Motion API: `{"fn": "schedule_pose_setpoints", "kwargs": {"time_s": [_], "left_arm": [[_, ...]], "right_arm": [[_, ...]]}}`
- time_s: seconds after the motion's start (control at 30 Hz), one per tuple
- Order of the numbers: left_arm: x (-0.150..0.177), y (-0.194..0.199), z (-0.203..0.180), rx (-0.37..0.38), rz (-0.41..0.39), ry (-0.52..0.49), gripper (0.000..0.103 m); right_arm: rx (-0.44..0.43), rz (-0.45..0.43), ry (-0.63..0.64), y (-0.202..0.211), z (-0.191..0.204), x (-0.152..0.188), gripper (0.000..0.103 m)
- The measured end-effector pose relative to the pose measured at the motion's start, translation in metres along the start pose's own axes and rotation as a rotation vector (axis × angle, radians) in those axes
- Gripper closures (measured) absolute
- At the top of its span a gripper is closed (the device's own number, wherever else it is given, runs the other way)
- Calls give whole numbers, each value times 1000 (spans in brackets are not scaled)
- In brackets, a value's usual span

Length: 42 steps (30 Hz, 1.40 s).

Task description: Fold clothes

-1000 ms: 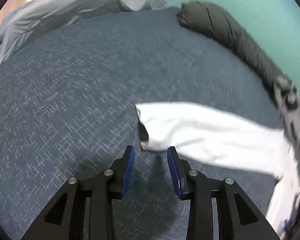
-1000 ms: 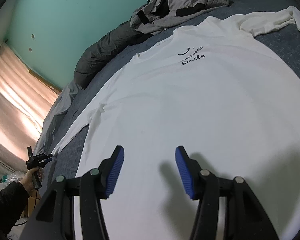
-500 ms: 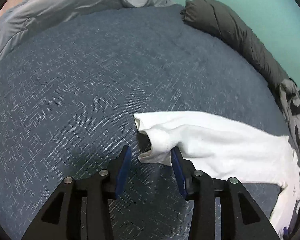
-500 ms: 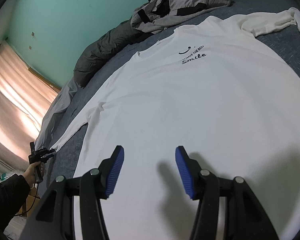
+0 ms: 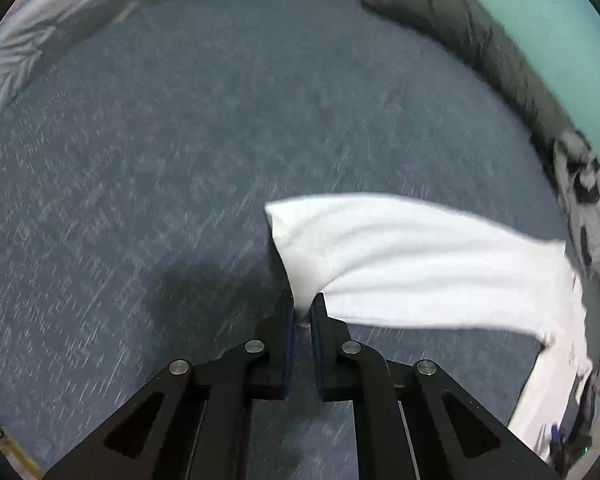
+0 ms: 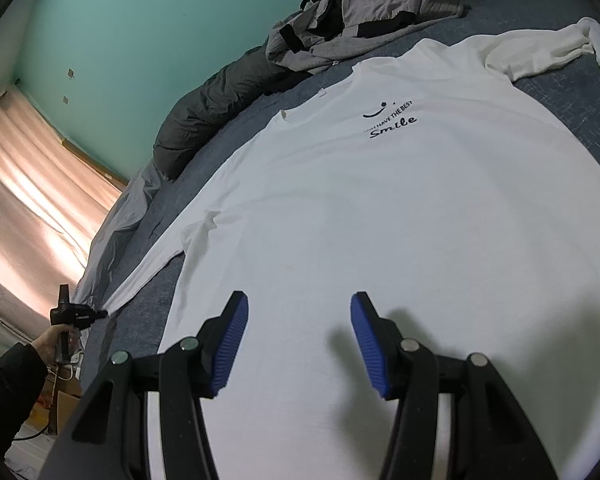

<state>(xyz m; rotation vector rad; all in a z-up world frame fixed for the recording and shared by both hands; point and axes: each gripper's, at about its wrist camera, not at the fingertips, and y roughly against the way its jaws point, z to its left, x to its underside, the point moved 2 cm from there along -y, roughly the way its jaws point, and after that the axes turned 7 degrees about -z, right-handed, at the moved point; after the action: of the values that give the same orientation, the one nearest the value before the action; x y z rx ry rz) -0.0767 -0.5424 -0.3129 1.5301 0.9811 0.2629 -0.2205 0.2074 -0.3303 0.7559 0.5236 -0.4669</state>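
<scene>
clearly "smile" print [image 6: 393,127] on white shirt [image 6: 380,240]

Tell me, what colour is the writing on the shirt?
Black writing on a white shirt; right wrist view.

Bare blue bed [image 5: 180,160] lies open left of the sleeve; a dark rolled duvet [image 5: 480,40] and heaped grey clothes [image 6: 360,12] block the wall side.

A home bedroom: a bed [image 6: 572,32] with a blue cover, rolled duvet [image 6: 204,120], curtains [image 6: 32,208], teal wall [image 6: 148,32].
</scene>
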Motion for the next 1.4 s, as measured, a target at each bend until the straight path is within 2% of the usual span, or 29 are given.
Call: {"fn": "schedule_pose_setpoints", "kwargs": {"time_s": [0.1, 0.17, 0.33, 0.43, 0.5, 0.57, 0.63, 0.8, 0.9, 1.03, 1.07, 1.13, 1.17, 1.3, 1.4], "left_arm": [[12, -12, 8, -4, 57, 30, 95], [20, -19, 11, 1, 57, 56, 94], [20, -12, 15, 19, -40, 73, 88], [16, -3, 23, -4, -56, 92, 83], [13, 3, 29, 10, -69, 125, 79], [8, 13, 34, -5, -123, 150, 79], [1, 18, 35, -58, -174, 140, 79], [-14, 2, 27, -57, -217, 132, 79], [-23, -15, 19, -54, -212, 87, 79], [-23, -33, 5, -57, -185, 4, 79], [-21, -36, 3, -66, -179, -12, 79], [-19, -37, -1, -103, -188, -44, 94], [-18, -36, -2, -113, -195, -52, 98], [-22, -23, -12, -147, -231, -113, 100], [-32, -3, -12, -172, -298, -97, 100]], "right_arm": [[-3, 2, 1, -1, 1, 0, 49], [-4, 2, 4, -1, 3, 0, 49], [-2, -7, 11, 1, 3, -3, 49], [0, -2, 2, -1, 1, -1, 49], [2, 5, 4, -2, 1, 1, 49], [2, 9, 8, -3, 1, 2, 49], [2, 12, 11, -4, 3, 3, 49], [19, 11, 48, -4, 7, 4, 49], [48, 3, 107, -3, 13, 4, 49], [50, 12, 124, -7, 14, 6, 49], [50, 16, 124, -9, 14, 7, 49], [52, 24, 134, -11, 15, 9, 49], [53, 28, 140, -12, 16, 10, 49], [45, 38, 127, -15, 15, 13, 49], [43, 41, 110, -15, 13, 14, 49]]}}
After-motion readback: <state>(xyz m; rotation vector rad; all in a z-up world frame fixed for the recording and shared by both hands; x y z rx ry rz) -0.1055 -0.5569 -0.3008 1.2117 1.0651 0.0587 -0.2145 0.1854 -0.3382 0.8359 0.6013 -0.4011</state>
